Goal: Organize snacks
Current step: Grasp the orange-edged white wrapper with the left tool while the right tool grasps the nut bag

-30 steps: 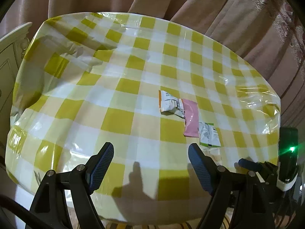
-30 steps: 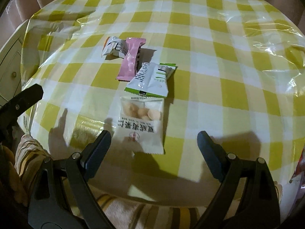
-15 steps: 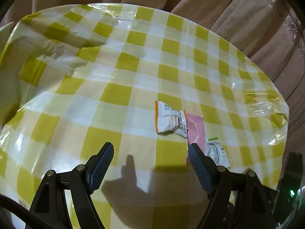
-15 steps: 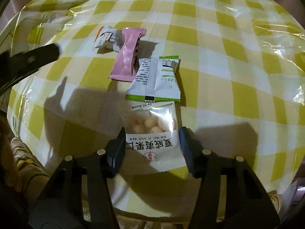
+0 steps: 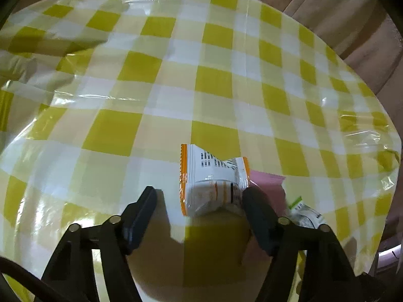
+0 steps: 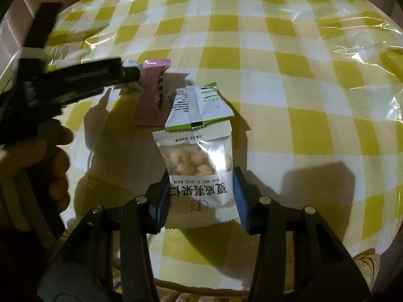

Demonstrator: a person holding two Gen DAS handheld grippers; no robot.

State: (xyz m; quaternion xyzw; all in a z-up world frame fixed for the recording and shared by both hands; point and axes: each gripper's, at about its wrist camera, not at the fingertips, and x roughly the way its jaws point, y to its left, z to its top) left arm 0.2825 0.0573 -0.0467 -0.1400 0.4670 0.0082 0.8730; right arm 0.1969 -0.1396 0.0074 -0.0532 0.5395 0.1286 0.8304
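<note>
Four snack packets lie in a row on the yellow-checked tablecloth (image 5: 156, 115). My left gripper (image 5: 200, 192) is low over the orange-and-white packet (image 5: 211, 176), its jaws closing. The right finger touches the packet's end; the left finger stands apart from it. Beside it lie a pink packet (image 5: 267, 183) and a green-and-white packet (image 5: 304, 209). In the right wrist view my right gripper (image 6: 200, 176) is closing on the clear nut packet (image 6: 199, 166), with both pads against its sides. The green-and-white packet (image 6: 199, 105) and the pink packet (image 6: 149, 95) lie beyond. The left gripper (image 6: 131, 74) reaches in from the left.
Pinkish-brown curtains (image 5: 352, 12) hang behind the round table. The cloth's plastic cover wrinkles at the right rim (image 5: 377, 136). A hand (image 6: 58, 156) holds the left gripper's handle. The table's near edge (image 6: 226, 276) lies just under the right gripper.
The left gripper has moved forward and down to the orange-and-white packet and narrowed. The right gripper has narrowed from wide open to the sides of the nut packet.
</note>
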